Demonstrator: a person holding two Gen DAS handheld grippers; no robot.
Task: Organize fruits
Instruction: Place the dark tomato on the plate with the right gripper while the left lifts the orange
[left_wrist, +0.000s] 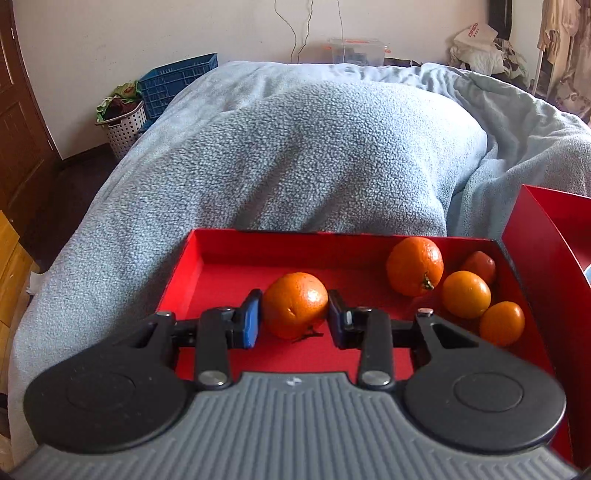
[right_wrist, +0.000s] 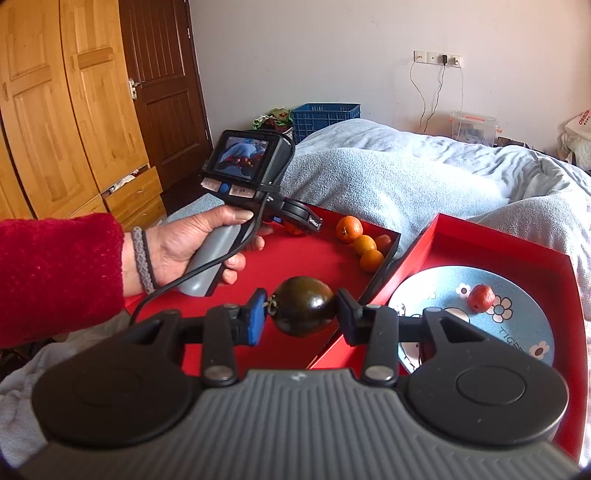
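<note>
My left gripper (left_wrist: 294, 316) is shut on an orange (left_wrist: 295, 305) low inside a red tray (left_wrist: 236, 243). Another large orange (left_wrist: 414, 266), two small oranges (left_wrist: 466, 294) and a small red fruit (left_wrist: 480, 265) lie at the tray's right side. My right gripper (right_wrist: 301, 312) is shut on a dark round fruit (right_wrist: 303, 306), held above the gap between the left tray (right_wrist: 317, 266) and a second red tray (right_wrist: 517, 240). That tray holds a blue flowered plate (right_wrist: 509, 332) with a small red fruit (right_wrist: 480, 297) on it. The left gripper (right_wrist: 299, 221) also shows in the right wrist view.
Both trays rest on a bed with a light blue fleece blanket (left_wrist: 332, 147). A blue crate (left_wrist: 177, 86) and a white laundry basket (left_wrist: 125, 129) stand beyond the bed on the left. Wooden wardrobe doors (right_wrist: 55, 110) are at far left.
</note>
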